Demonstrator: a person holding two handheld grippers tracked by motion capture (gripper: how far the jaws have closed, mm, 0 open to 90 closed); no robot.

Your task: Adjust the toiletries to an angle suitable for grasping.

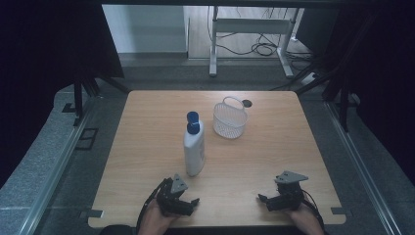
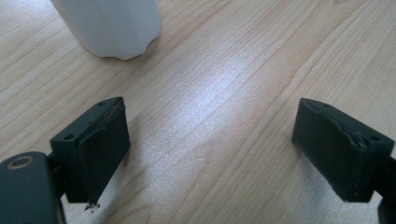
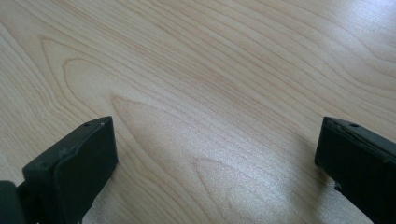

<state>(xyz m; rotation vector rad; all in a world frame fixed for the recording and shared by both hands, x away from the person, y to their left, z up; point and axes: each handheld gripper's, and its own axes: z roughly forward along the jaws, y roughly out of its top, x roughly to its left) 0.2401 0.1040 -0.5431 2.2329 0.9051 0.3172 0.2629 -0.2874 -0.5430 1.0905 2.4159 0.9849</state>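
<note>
A white bottle (image 1: 194, 151) with a blue cap stands upright near the middle of the wooden table (image 1: 274, 147). Behind it to the right sits a white mesh basket (image 1: 229, 117) with a handle. My left gripper (image 1: 188, 201) rests near the front edge, just in front of the bottle, and is open with nothing between its jaws. In the left gripper view the bottle's base (image 2: 112, 25) shows at top left, beyond the left gripper (image 2: 210, 144). My right gripper (image 1: 265, 199) lies at the front right, open over bare wood, as the right gripper (image 3: 215, 163) view confirms.
A small dark round mark (image 1: 246, 103) lies by the basket at the table's far edge. Beyond the table stands a white metal frame (image 1: 252, 29) with cables on the floor. Dark curtains hang on both sides.
</note>
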